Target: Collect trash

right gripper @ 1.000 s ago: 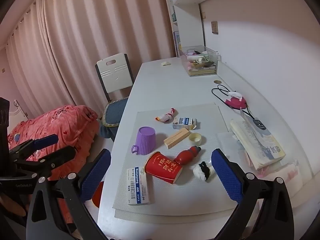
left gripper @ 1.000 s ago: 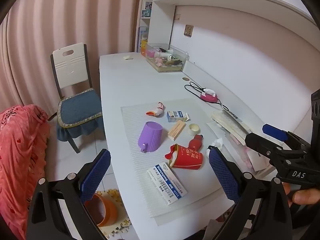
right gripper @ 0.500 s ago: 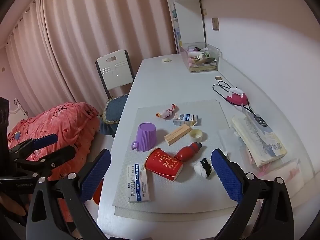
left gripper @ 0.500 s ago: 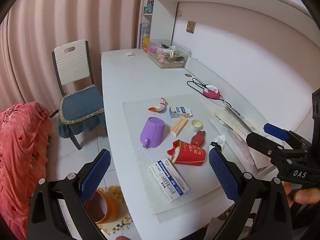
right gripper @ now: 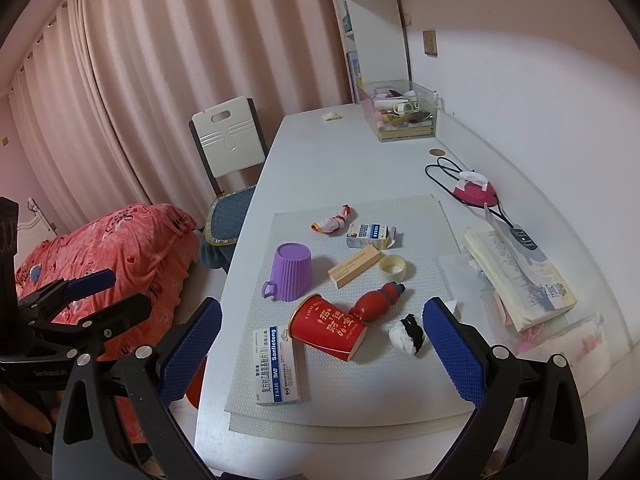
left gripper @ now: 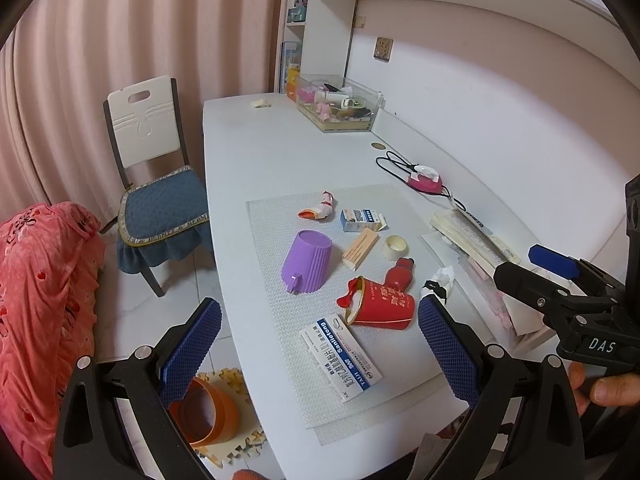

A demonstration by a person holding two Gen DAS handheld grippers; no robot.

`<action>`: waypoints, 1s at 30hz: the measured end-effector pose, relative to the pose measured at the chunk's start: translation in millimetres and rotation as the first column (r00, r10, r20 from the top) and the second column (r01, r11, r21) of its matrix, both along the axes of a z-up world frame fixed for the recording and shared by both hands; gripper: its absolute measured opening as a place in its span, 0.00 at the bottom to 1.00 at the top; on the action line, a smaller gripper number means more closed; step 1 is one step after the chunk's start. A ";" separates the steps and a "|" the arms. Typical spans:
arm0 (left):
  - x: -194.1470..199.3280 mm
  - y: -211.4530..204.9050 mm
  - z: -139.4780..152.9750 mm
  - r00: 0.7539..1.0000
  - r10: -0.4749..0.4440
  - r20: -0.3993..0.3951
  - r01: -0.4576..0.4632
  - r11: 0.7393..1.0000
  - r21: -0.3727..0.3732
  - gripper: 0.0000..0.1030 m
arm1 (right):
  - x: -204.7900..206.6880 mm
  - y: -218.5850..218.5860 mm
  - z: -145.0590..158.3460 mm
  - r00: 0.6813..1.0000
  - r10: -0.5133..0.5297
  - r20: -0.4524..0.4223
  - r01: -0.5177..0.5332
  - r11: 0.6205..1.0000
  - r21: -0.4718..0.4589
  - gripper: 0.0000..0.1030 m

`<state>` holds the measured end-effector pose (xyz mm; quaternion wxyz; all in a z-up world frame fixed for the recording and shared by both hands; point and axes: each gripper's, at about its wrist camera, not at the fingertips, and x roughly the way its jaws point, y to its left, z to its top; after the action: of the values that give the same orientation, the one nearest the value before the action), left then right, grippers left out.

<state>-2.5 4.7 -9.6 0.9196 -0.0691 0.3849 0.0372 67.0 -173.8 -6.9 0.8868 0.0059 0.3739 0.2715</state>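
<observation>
White mat [left gripper: 276, 240] at the counter's [left gripper: 240, 152] twelve o'clock gathers trash, red paper cup [left gripper: 382, 306] tipped centrally, while left gripper [left gripper: 320, 344] and right gripper [right gripper: 322, 342] hover with jaws wide, empty, apparently choosing.

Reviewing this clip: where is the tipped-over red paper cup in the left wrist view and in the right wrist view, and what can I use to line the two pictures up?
Left wrist view: the red paper cup lies on its side low and right of centre, mouth toward the left.
Right wrist view: it lies low and centre, mouth toward the upper left.
Shared landmark: the upside-down purple cup, up and left of it in both views.
</observation>
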 end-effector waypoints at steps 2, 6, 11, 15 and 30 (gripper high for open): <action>1.1 0.3 -1.8 1.000 0.001 -0.003 -0.001 1.000 0.001 0.94 | 0.7 0.8 -1.1 1.000 0.001 -0.001 -0.001 1.000 -0.001 0.96; 3.3 -0.6 -2.4 1.000 0.003 -0.005 -0.003 1.000 0.003 0.94 | 0.9 1.3 -1.5 1.000 0.001 -0.002 -0.001 1.000 -0.001 0.96; 3.1 0.3 -2.5 1.000 0.003 -0.006 -0.003 1.000 0.003 0.94 | 1.8 3.2 -5.3 1.000 0.002 -0.004 -0.002 1.000 -0.003 0.96; 2.9 1.1 -2.7 1.000 0.002 -0.007 -0.002 1.000 0.004 0.94 | 2.2 3.4 -4.7 1.000 0.003 -0.005 -0.003 1.000 -0.003 0.96; 2.2 2.9 -4.2 1.000 0.004 -0.015 -0.004 1.000 0.008 0.94 | 1.8 4.2 -8.1 1.000 0.003 -0.011 -0.003 1.000 -0.004 0.96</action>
<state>-0.3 7.6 -13.9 0.9169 -0.0660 0.3914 0.0411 68.8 -169.6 -15.0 0.8845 0.0051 0.3792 0.2719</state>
